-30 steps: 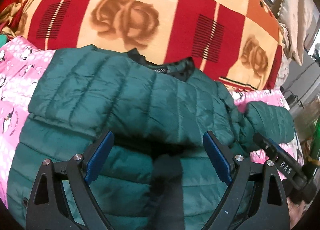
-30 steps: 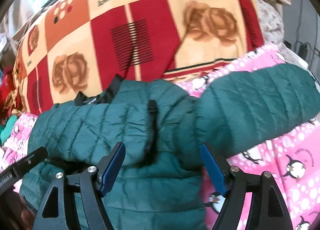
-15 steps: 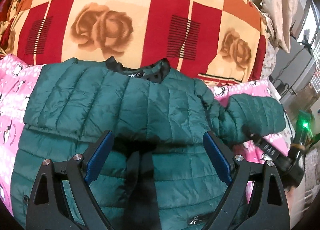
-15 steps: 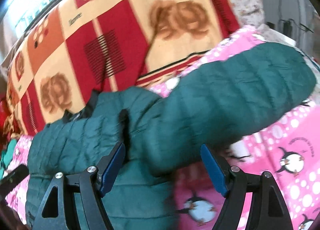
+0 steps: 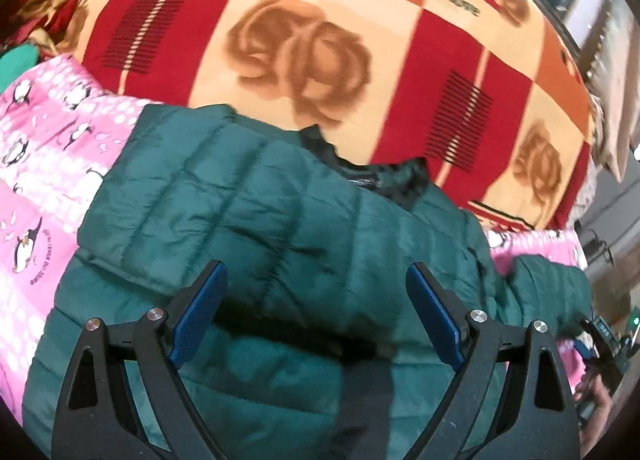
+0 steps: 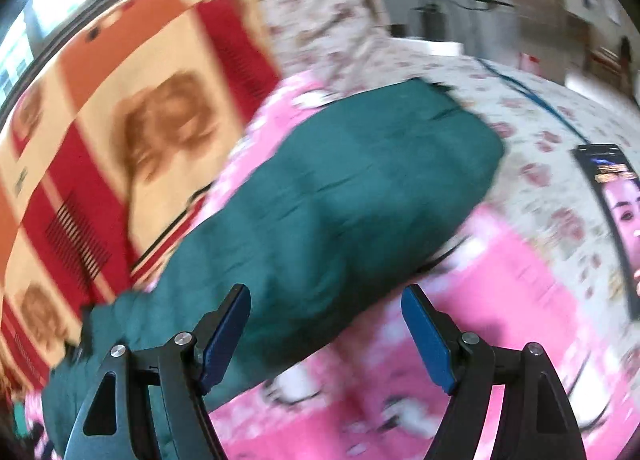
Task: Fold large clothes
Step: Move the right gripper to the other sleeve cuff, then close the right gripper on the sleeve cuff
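Here, jacket: a dark green quilted puffer jacket (image 5: 280, 228) lies spread on the bed, its black-lined collar (image 5: 384, 180) toward the far edge, against the red, orange and cream rose blanket (image 5: 304, 44).
Sleeve: one sleeve (image 6: 360, 196) stretches out to the right-hand side of the bed, its cuff reaching from the pink onto the pale flowered cover (image 6: 532, 128); the picture there is blurred.
Bedding: pink penguin-print sheet (image 5: 36, 196) shows beyond the jacket's left side and under the sleeve.
Left gripper (image 5: 316, 316): spread wide over the jacket's body, pinching nothing.
Right gripper (image 6: 326, 336): spread, above the sleeve's near edge, nothing between the pads.
Open room: bare pink sheet beside the sleeve; a lit phone (image 6: 612, 220) lies near the bed's right edge.
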Motion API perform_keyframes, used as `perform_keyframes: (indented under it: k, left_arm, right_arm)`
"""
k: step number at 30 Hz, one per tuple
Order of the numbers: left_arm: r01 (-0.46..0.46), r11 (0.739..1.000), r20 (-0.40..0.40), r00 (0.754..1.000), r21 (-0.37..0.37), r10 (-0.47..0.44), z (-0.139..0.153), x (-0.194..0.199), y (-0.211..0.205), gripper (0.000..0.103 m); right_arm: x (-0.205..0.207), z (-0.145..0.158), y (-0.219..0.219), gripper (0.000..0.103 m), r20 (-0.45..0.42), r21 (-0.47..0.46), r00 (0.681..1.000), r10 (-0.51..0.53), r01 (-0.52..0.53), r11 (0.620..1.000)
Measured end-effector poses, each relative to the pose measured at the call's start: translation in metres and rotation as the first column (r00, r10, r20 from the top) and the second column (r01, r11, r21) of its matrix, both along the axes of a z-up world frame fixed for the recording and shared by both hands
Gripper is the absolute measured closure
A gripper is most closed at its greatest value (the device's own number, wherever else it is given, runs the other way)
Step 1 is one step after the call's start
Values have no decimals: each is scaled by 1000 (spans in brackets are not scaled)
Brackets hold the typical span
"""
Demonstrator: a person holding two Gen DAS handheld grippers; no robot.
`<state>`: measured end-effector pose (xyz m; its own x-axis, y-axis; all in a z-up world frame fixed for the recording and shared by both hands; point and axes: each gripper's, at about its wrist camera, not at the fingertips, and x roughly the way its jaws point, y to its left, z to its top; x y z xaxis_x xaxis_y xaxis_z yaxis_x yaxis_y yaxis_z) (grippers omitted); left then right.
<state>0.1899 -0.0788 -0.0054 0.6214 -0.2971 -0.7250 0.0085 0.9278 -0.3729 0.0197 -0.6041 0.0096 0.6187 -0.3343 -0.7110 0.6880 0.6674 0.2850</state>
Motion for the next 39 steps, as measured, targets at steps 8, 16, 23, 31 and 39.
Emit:
perform_keyframes:
  k: [8, 16, 23, 31, 39]
  left_arm:
    - [8, 1000, -37, 999, 11, -8, -24, 7, 2, 12]
    - [-1, 1000, -14, 1000, 4, 1, -23, 10, 9, 12]
    - [7, 1000, -11, 1000, 25, -6, -25, 8, 5, 12]
    - [-1, 1000, -5, 1000, 23, 1, -24, 3, 8, 12]
    - [-27, 1000, -10, 1000, 6, 27, -21, -4, 18, 12]
  right_arm:
    - [2, -2, -45, 27, 22, 35, 998, -66, 65, 997]
    - [1, -12, -82, 24, 84, 101, 989, -120, 112, 989]
    - [3, -14, -90, 55, 190, 109, 979, -72, 52, 993]
    - [-17, 13, -58, 82, 319, 46, 947, 37, -54, 997]
    - [-16, 44, 5, 82, 419, -7, 887, 193, -209, 978]
